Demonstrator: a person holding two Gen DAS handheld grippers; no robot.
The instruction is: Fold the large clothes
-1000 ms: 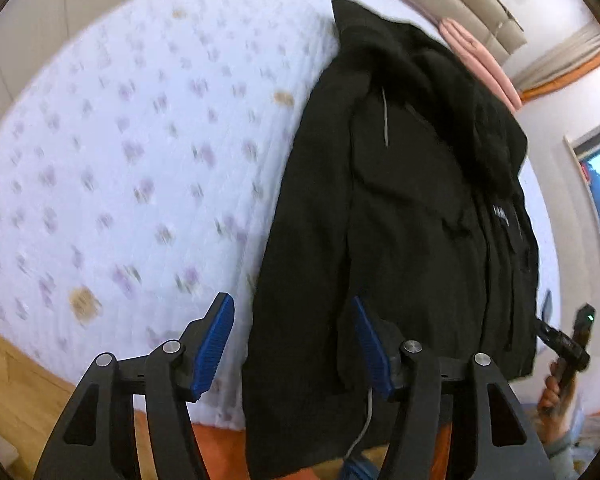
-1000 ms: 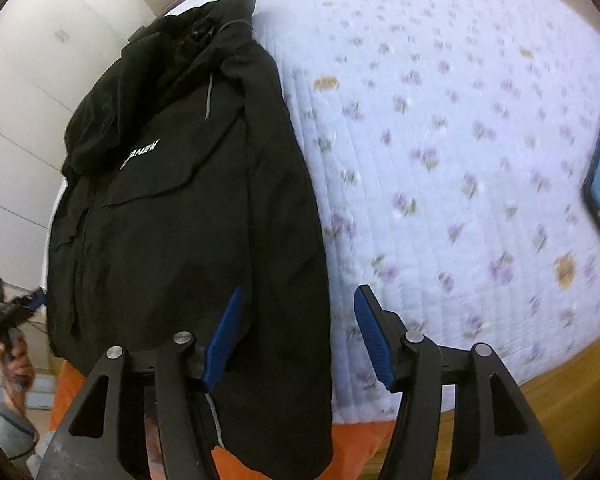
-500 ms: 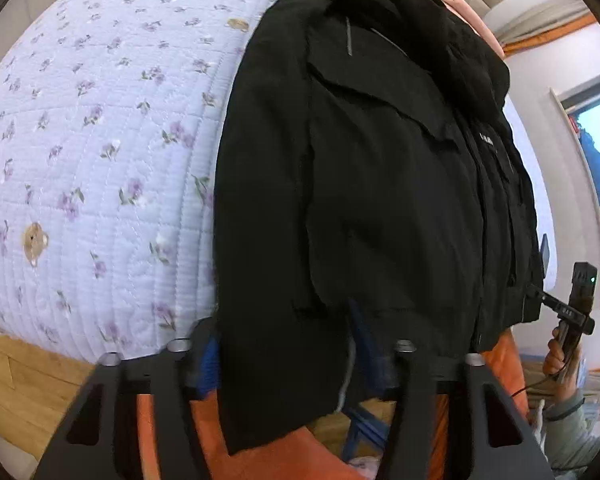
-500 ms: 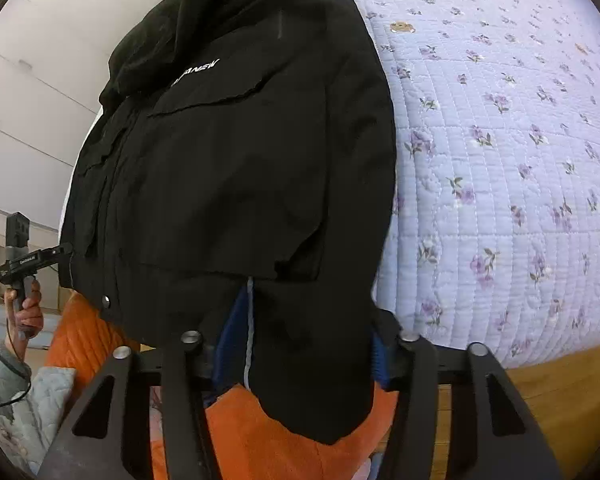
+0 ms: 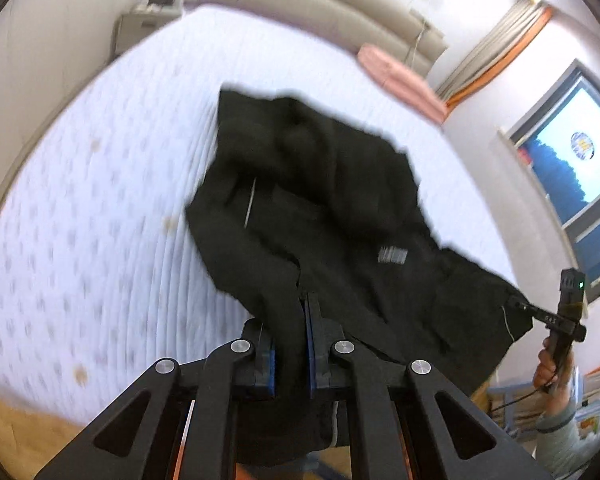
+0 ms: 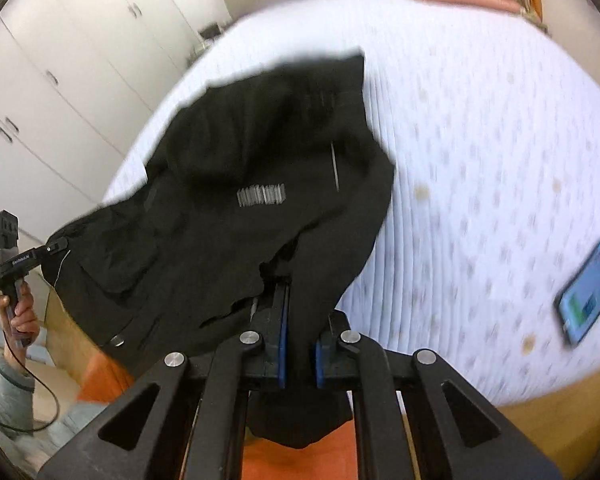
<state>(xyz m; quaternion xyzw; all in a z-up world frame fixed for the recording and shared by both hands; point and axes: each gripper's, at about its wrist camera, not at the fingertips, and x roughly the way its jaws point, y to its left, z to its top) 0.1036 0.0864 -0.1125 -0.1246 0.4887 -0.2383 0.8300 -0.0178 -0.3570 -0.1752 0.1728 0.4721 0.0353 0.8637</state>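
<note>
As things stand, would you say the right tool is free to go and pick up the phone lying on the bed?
Probably not yet. The right tool is shut on the black jacket, so it would have to let go first. The phone itself lies uncovered on the quilt, off to its right.

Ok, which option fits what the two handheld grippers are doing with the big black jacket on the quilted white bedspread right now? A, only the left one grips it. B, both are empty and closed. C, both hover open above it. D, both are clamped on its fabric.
D: the left gripper and the right gripper each have blue pads pressed onto the black jacket, lifting its near edge.
</note>
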